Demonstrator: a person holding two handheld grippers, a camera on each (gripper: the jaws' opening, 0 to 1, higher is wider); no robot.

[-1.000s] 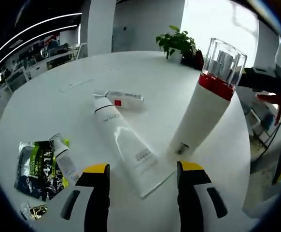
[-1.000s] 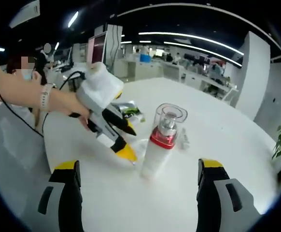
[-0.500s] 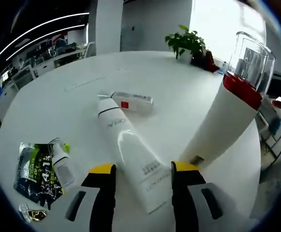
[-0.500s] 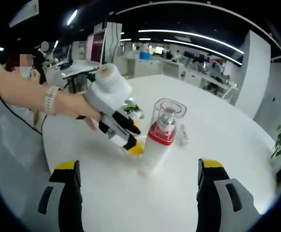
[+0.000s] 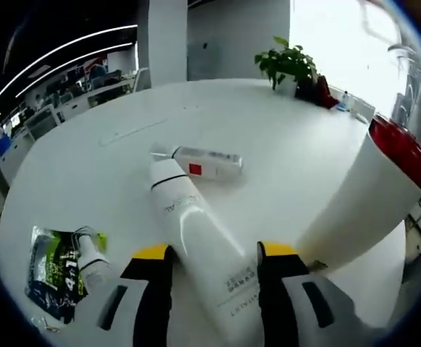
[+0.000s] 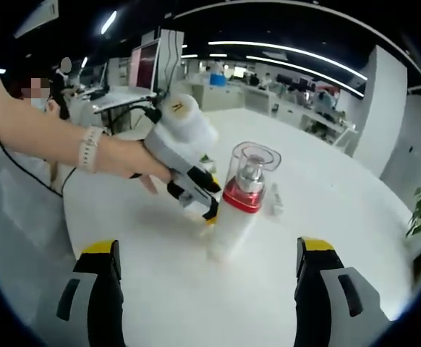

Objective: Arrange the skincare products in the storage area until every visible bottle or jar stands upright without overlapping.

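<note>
In the left gripper view the left hand-held gripper [image 5: 212,254] sits low over a round white bench [image 5: 87,173], its yellow-tipped jaws apart on either side of a white tube [image 5: 196,242] that lies flat between them; whether they touch it cannot be told. At 8 o'clock a small tube [image 5: 91,254] lies on a green and black sachet [image 5: 55,271]. At 3 o'clock a white pump bottle [image 5: 366,199] with a red collar and clear cap stands on the bench. Beyond the white tube's cap lies a small clear tube [image 5: 207,160] with a red label. At 1 o'clock a potted plant [image 5: 290,66] stands at the far edge. In the right gripper view the right hand-held gripper [image 6: 207,256] hangs with jaws wide apart and empty, the pump bottle ahead. An open office with ceiling strip lights [image 6: 297,61] lies beyond
</note>
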